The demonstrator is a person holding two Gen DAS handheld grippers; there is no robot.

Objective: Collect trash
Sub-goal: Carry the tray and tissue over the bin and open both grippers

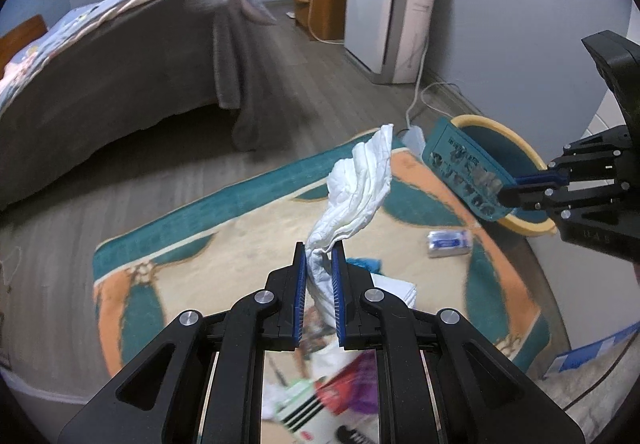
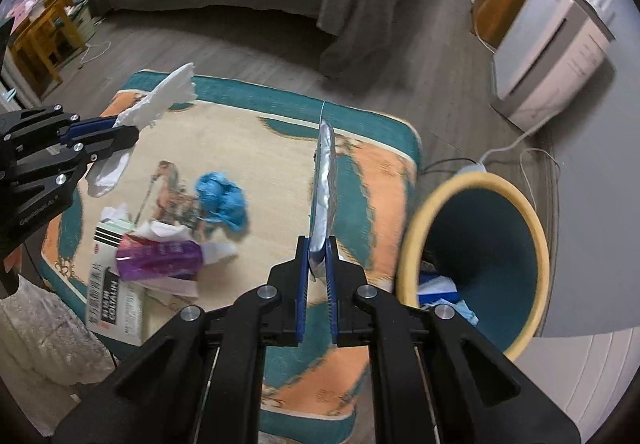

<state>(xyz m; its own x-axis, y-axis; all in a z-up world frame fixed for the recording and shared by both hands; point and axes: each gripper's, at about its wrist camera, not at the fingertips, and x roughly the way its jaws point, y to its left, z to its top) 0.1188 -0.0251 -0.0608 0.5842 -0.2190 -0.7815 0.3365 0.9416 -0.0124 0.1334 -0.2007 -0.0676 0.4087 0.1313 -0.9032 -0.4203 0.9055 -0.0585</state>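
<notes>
Left tongs, nearest the left wrist lens, are clamped on a crumpled white tissue held above the rug; I see the bin ahead to the right. Right wrist view: right tongs grip a flat foil wrapper edge-on, just left of the bin. I judge both loads are in transit; next, position each over the bin mouth, then release. More litter remains on the rug.

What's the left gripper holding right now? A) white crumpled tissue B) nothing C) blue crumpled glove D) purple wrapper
A: the left gripper is shut on a white crumpled tissue that sticks up past its tips, lifted above the rug.
</notes>
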